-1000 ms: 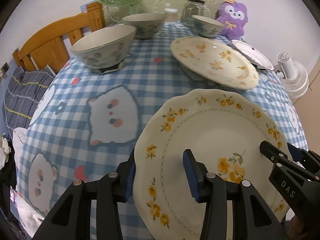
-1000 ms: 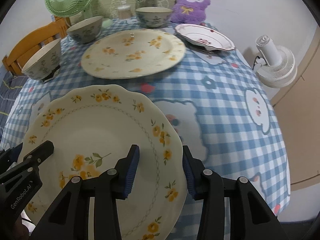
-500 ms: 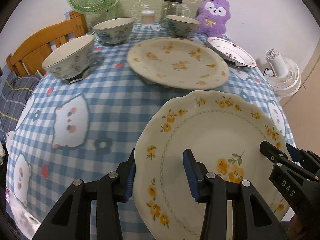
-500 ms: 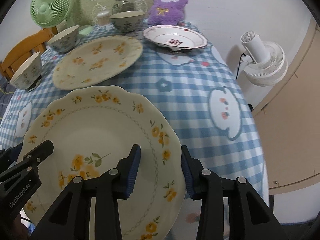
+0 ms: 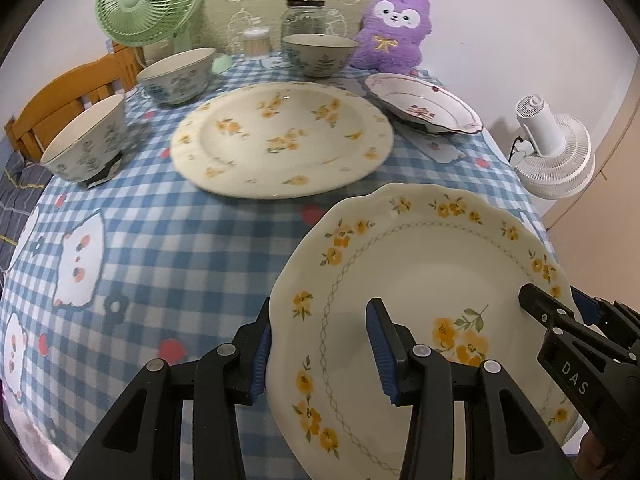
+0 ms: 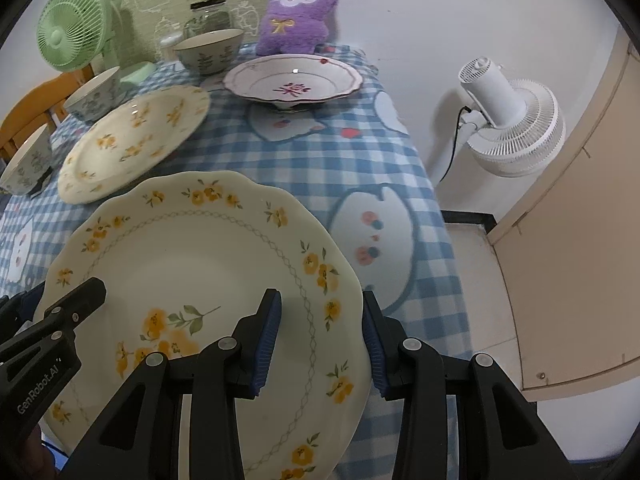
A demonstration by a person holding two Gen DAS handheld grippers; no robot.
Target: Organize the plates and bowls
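A glossy cream scalloped plate (image 5: 424, 280) with yellow flowers was held above the checked cloth of the surface (image 5: 168, 248), the left gripper (image 5: 318, 344) clamped over its left rim and the right gripper (image 6: 320, 340) over its right rim, both angled steeply down. Beyond it lay a round yellow-flowered plate (image 5: 280, 140), then a white red-trimmed dish (image 6: 292, 80), three rounded ceramic bowls (image 5: 176, 74), a glass jar (image 5: 303, 18) and a fuzzy purple plush toy (image 5: 390, 32).
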